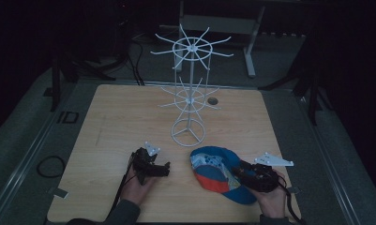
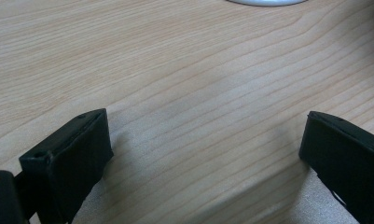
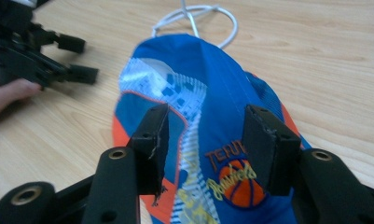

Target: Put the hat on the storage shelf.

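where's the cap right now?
In the high view the cap lies on the table at the near right, just in front of the white wire rack's base ring, with the right hand-held gripper over it, jaws open astride its crown.

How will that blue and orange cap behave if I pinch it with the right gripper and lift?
Probably floppy: the cap is cloth and lies slumped on the table, so the crown should sag around the right gripper. Likely light for its size. The brim looks stiffer and may hold shape; the cloth seems unlikely to slip.
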Available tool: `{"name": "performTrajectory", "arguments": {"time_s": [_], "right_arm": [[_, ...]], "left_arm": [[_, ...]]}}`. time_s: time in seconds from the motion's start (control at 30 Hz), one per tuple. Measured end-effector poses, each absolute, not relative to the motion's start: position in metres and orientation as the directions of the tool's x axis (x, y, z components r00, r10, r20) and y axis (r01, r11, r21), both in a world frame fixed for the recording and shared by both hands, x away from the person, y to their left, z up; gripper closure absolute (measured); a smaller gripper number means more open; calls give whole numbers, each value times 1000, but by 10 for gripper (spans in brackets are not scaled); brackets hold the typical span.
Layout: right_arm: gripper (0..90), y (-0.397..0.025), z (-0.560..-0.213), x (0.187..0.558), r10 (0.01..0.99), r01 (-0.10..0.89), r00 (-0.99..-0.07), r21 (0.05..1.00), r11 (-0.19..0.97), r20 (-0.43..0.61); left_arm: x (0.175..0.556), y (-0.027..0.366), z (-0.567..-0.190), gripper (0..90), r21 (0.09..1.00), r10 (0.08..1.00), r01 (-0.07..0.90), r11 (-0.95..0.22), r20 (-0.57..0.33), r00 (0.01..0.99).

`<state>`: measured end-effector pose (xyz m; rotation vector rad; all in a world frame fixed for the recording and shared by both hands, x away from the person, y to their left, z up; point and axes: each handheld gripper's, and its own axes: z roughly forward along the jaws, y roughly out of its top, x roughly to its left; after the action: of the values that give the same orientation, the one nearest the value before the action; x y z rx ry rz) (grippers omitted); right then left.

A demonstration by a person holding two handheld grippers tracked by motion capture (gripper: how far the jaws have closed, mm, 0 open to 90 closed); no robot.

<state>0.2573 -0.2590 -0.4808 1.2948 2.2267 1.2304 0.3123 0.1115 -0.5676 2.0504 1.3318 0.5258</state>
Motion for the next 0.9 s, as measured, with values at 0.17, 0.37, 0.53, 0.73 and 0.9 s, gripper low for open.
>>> {"name": "performTrajectory", "arguments": {"time_s": [0.17, 0.37, 0.53, 0.73, 0.9], "right_arm": [[485, -258, -485, 260, 820, 596, -546, 767, 236, 172], [558, -254, -482, 260, 823, 612, -541, 751, 248, 170], [575, -257, -477, 265, 821, 624, -539, 743, 242, 186], [575, -252, -471, 268, 810, 616, -560, 741, 267, 173], [560, -250, -468, 269, 802, 615, -573, 734, 288, 166]], "left_arm": [[312, 111, -568, 26, 692, 912, 661, -290, -8, 409], [312, 111, -568, 26, 692, 913, 661, -290, -8, 409], [312, 111, -568, 26, 692, 912, 661, -290, -8, 409], [312, 111, -568, 26, 692, 912, 661, -291, -8, 409], [312, 111, -568, 26, 692, 913, 661, -290, -8, 409]]}}
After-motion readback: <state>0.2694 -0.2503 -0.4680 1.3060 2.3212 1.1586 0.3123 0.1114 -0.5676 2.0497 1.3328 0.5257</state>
